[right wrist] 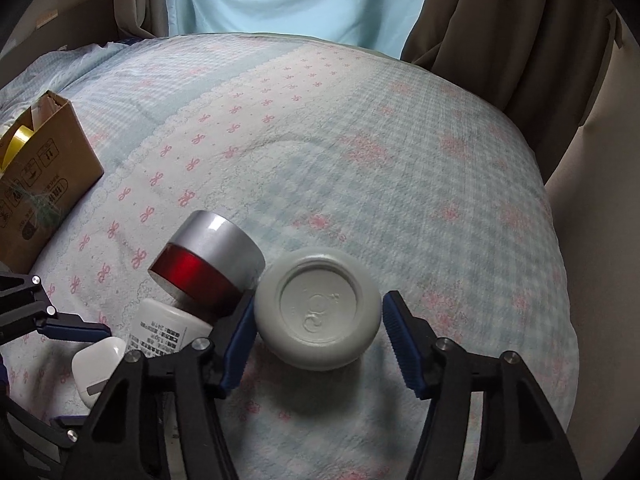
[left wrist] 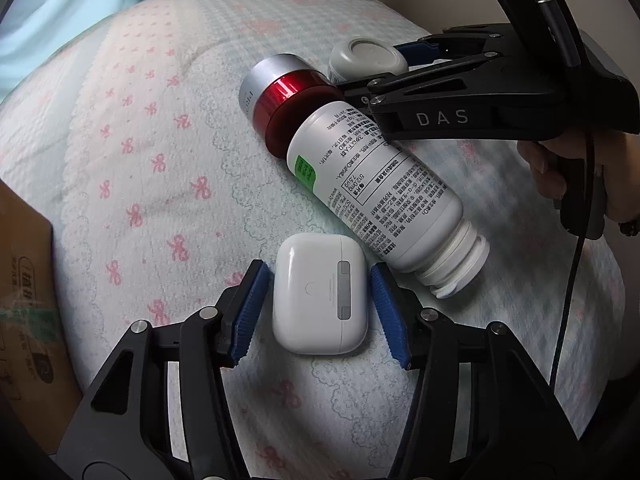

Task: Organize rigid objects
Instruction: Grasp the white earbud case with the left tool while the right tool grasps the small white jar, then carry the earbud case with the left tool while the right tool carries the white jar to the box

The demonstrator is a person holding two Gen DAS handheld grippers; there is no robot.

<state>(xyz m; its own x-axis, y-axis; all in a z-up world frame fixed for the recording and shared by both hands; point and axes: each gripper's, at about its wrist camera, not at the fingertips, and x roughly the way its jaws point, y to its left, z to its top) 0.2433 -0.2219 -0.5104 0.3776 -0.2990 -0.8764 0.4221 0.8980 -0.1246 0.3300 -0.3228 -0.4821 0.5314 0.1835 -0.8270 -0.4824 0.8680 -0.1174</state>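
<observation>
A white earbud case (left wrist: 320, 300) lies flat on the quilt between the blue pads of my left gripper (left wrist: 319, 276); a thin gap shows on each side, so it stands open around the case. In the right wrist view a grey round jar (right wrist: 318, 314) sits between the pads of my right gripper (right wrist: 322, 300), open, with a sliver of space at the right pad. A white printed bottle (left wrist: 384, 192) lies on its side, touching a red and silver jar (left wrist: 280, 96). The right gripper (left wrist: 372, 70) also shows across the top right of the left wrist view, around the grey jar (left wrist: 368, 56).
A brown cardboard box (right wrist: 48, 168) holding a yellow tape roll (right wrist: 16, 140) stands on the left of the bed; its wall (left wrist: 24, 280) shows at the left edge. The pink-bowed quilt (right wrist: 360, 140) stretches bare toward brown curtains (right wrist: 500, 20). A hand (left wrist: 560, 168) grips the right tool.
</observation>
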